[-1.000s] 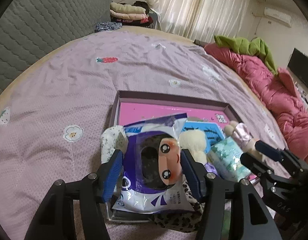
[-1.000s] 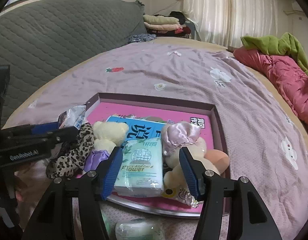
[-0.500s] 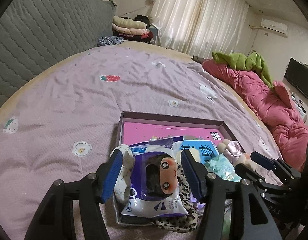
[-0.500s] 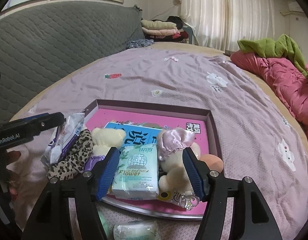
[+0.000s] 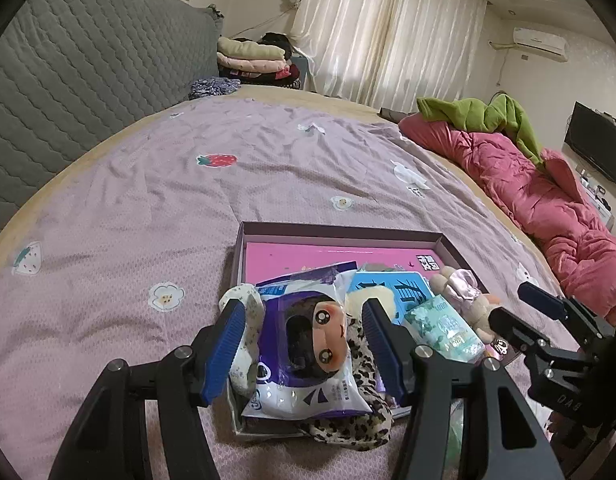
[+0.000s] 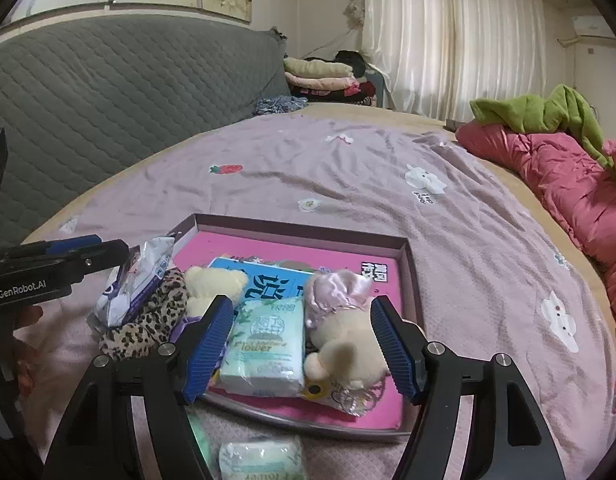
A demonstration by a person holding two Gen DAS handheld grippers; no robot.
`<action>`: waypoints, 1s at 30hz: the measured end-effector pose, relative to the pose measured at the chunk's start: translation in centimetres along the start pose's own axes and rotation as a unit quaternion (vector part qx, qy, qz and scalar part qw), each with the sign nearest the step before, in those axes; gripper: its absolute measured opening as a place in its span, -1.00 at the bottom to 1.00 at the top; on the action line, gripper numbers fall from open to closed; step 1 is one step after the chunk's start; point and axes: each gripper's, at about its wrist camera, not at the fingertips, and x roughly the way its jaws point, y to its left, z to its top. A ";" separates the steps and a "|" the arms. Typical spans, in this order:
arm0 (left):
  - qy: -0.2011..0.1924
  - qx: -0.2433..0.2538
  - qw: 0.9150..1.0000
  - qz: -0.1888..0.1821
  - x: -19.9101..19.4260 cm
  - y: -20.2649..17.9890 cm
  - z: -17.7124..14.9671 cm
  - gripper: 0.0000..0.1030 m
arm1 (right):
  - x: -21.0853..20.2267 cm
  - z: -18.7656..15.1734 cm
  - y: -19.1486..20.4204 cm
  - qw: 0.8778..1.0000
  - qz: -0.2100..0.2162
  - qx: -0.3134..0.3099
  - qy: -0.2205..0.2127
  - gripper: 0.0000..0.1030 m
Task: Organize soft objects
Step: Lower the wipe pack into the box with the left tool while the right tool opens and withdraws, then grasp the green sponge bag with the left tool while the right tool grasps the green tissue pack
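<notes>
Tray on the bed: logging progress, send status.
Left gripper open, empty. Right gripper open, empty. Tray holds tissue pack, plush bear, wipes packet. Second tissue pack outside.

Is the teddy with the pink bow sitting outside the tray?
No, the teddy lies inside the tray, beside the tissue pack.
</notes>
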 end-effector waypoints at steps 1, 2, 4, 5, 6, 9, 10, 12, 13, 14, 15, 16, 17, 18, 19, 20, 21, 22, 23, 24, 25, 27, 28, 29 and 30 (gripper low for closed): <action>0.000 0.001 1.000 0.001 -0.1 -0.1 -0.1 0.17 | -0.2 -0.1 -0.2 1.000 0.001 0.001 0.000 0.42; -0.001 0.002 1.000 0.001 -0.2 -0.2 -0.2 0.17 | -0.4 -0.1 -0.3 1.000 0.001 0.003 0.000 0.42; 0.000 0.006 1.000 0.001 -0.3 -0.4 -0.4 0.17 | -0.6 -0.2 -0.6 1.000 0.001 0.004 -0.001 0.42; 0.000 0.008 1.000 0.001 -0.4 -0.5 -0.5 0.17 | -0.7 -0.2 -0.7 1.000 0.002 0.003 -0.002 0.42; -0.001 0.011 1.000 0.001 -0.6 -0.6 -0.7 0.17 | -0.8 -0.3 -0.7 1.000 0.002 0.001 -0.002 0.42; 0.001 0.009 1.000 -0.002 -0.9 -0.9 -1.2 0.17 | -1.2 -0.5 -0.9 1.000 0.005 0.000 -0.003 0.42; 0.003 0.008 1.000 -0.004 -1.0 -1.0 -1.4 0.17 | -1.3 -0.5 -1.0 1.000 0.006 0.001 -0.003 0.43; 0.006 0.011 1.000 -0.006 -1.2 -1.3 -1.9 0.17 | -1.7 -0.6 -1.1 1.000 0.007 0.002 -0.006 0.43; 0.007 0.012 1.000 -0.008 -1.3 -1.5 -2.1 0.17 | -1.9 -0.7 -1.1 1.000 0.009 0.001 -0.006 0.43; 0.007 0.015 1.000 -0.009 -1.4 -1.8 -2.2 0.17 | -2.1 -0.7 -1.1 1.000 0.008 0.000 -0.008 0.43; 0.007 0.019 1.000 -0.011 -1.6 -2.1 -2.5 0.17 | -2.4 -0.8 -1.0 1.000 0.008 -0.003 -0.009 0.43; 0.007 0.022 1.000 -0.013 -1.8 -2.3 -2.6 0.17 | -2.6 -0.9 -1.0 1.000 0.008 -0.005 -0.009 0.43; 0.007 0.024 1.000 -0.015 -2.0 -2.5 -2.7 0.17 | -2.8 -1.0 -0.9 1.000 0.007 -0.007 -0.009 0.43; 0.008 0.026 0.999 -0.021 -2.2 -2.8 -3.0 0.17 | -3.0 -1.2 -0.9 1.000 0.007 -0.008 -0.009 0.43; 0.009 0.028 0.999 -0.023 -2.3 -3.1 -3.1 0.17 | -3.1 -1.3 -0.9 1.000 0.009 -0.008 -0.007 0.43; 0.009 0.030 0.999 -0.025 -2.5 -3.4 -3.3 0.17 | -3.4 -1.5 -0.8 1.000 0.010 -0.008 -0.007 0.43; 0.011 0.032 0.999 -0.028 -2.6 -3.6 -3.4 0.17 | -3.6 -1.7 -0.8 1.000 0.011 -0.008 -0.006 0.43; 0.013 0.034 0.999 -0.031 -2.8 -3.9 -3.6 0.17 | -3.8 -1.9 -0.7 1.000 0.013 -0.010 -0.005 0.43; 0.014 0.035 0.999 -0.033 -2.9 -4.2 -3.8 0.17 | -4.0 -2.1 -0.6 1.000 0.014 -0.011 -0.004 0.43; 0.017 0.037 0.999 -0.036 -3.0 -4.3 -4.0 0.17 | -4.2 -2.3 -0.5 1.000 0.015 -0.014 -0.001 0.43; 0.020 0.037 0.998 -0.040 -3.1 -4.5 -4.2 0.17 | -4.4 -2.6 -0.4 1.000 0.013 -0.018 0.001 0.44; 0.030 0.035 0.998 -0.047 -3.1 -4.8 -4.6 0.17 | -4.7 -3.1 -0.2 1.000 0.009 -0.023 0.006 0.44; 0.035 0.036 0.997 -0.051 -3.2 -5.1 -4.9 0.17 | -5.0 -3.5 -0.2 1.000 0.010 -0.023 0.010 0.44; 0.038 0.037 0.997 -0.054 -3.2 -5.3 -5.1 0.17 | -5.2 -3.8 -0.3 1.000 0.012 -0.022 0.014 0.44; 0.041 0.041 0.997 -0.055 -3.2 -5.5 -5.4 0.17 | -5.3 -4.1 -0.2 1.000 0.012 -0.022 0.017 0.44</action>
